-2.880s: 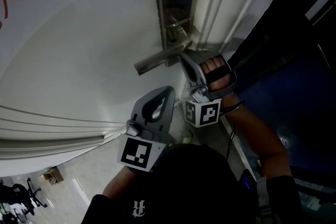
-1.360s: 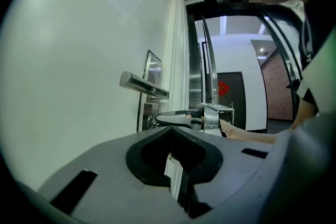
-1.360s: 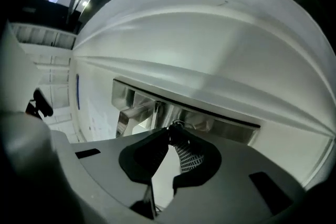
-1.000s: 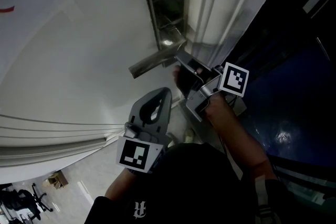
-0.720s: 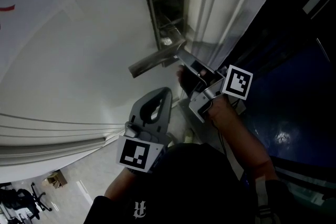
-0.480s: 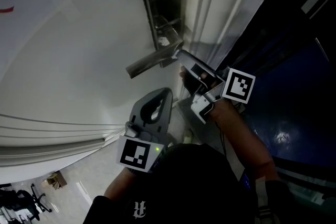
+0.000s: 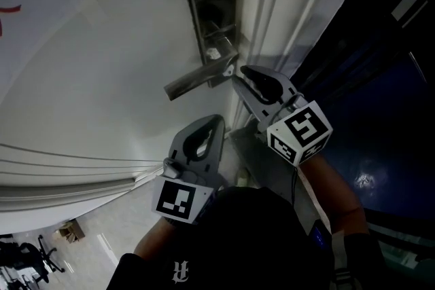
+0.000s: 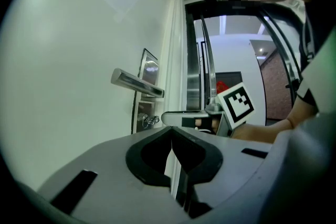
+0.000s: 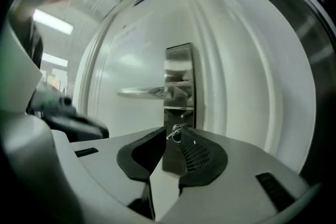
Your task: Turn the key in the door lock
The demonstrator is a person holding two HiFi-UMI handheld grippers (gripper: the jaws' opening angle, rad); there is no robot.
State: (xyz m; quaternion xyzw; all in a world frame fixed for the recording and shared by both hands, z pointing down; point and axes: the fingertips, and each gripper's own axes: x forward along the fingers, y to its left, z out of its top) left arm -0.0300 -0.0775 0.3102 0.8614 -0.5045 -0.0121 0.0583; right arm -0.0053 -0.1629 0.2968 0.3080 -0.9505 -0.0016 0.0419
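Both tools raised, left one shut and held back, right one open and reaching farther.

The left tool (image 7: 215,123) sits low and near the body, pointing up and away, its jaws pressed together at the tips with nothing between them, its marker cube (image 7: 182,199) facing the head. The right tool (image 7: 242,75) reaches farther forward and to the right of the left one, angled up and left, jaws standing apart. The right forearm (image 7: 334,181) runs back from it, down and right, toward the torso.
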